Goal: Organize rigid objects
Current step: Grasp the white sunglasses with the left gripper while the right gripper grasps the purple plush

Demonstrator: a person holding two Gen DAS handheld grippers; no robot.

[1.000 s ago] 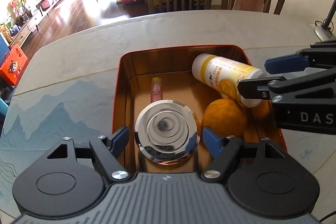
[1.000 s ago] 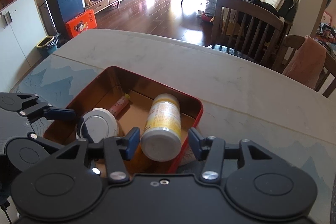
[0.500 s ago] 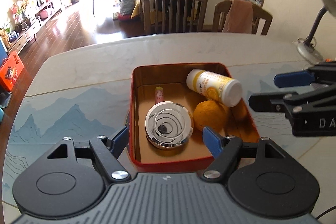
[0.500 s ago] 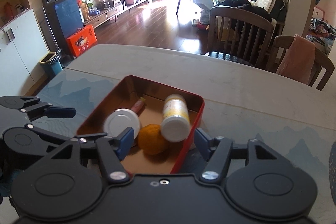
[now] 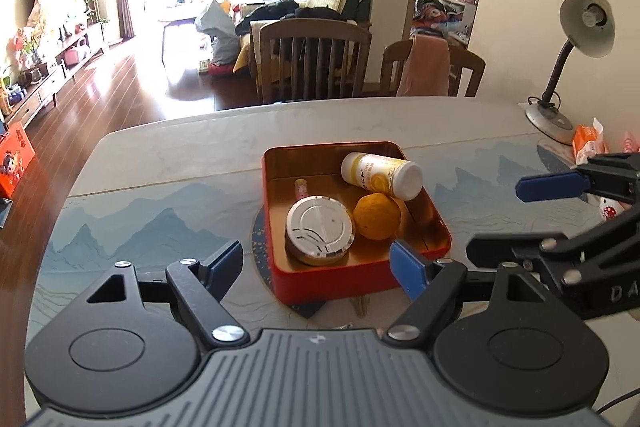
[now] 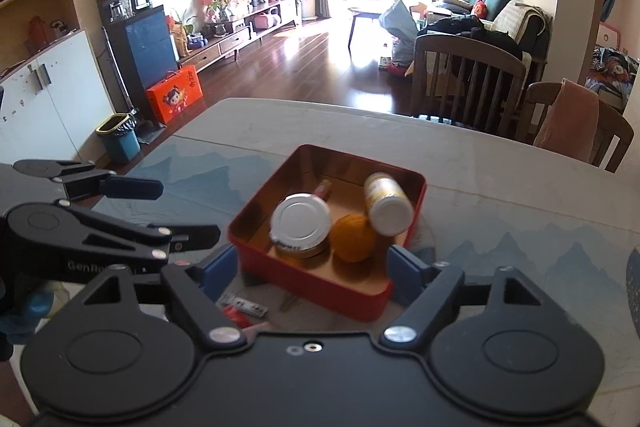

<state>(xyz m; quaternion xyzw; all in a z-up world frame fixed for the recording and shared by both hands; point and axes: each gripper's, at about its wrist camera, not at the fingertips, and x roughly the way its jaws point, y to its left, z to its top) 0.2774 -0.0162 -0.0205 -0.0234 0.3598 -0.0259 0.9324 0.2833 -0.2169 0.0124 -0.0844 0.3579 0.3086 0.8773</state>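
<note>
Both tongs are wide open and empty: the left tongs (image 5: 318, 263) sit low in the frame short of the red square metal tin (image 5: 360, 281), and the right tongs (image 6: 310, 269) have just been opening, nothing between them. That tin sits mid-frame on the pale mountain-print bench (image 5: 160, 187). Inside it: a yellow-and-white plastic bottle (image 5: 382, 175) lying on its side, white cap toward the right, propped on an orange round fruit (image 5: 376, 215); a shiny silver-lidded round jar (image 5: 320, 229) standing upright; a small pink tube (image 5: 301, 187) behind it.
</note>
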